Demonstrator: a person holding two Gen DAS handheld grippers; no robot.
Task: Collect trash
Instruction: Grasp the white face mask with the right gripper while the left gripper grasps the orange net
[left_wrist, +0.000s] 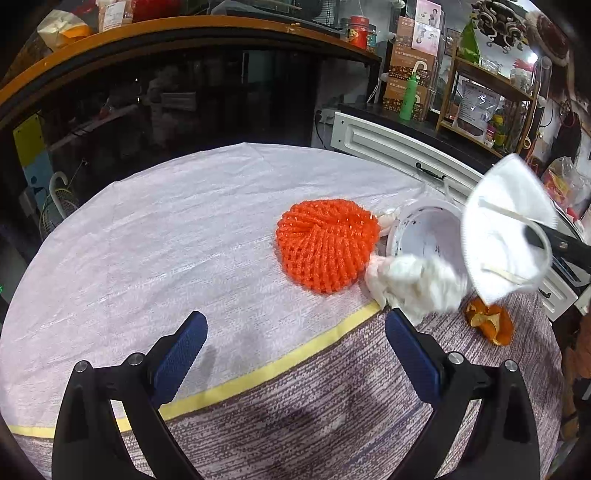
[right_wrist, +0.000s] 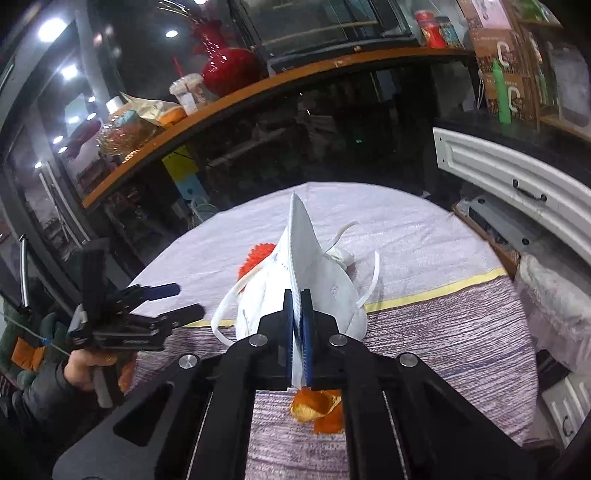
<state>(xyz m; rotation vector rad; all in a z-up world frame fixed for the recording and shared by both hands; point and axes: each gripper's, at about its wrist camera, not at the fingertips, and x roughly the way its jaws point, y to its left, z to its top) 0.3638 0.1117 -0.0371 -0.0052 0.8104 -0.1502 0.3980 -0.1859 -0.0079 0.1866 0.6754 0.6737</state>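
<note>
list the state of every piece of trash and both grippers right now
face mask: pinched in the right gripper, lifted off the table
right gripper: shut on the face mask
left gripper: open, holding nothing, above the tablecloth
orange foam fruit net: lying flat on the table
white plastic cup: tipped on its side, mouth showing
crumpled tissue: lying at the cup's mouth
orange peel: lying on the table
</note>
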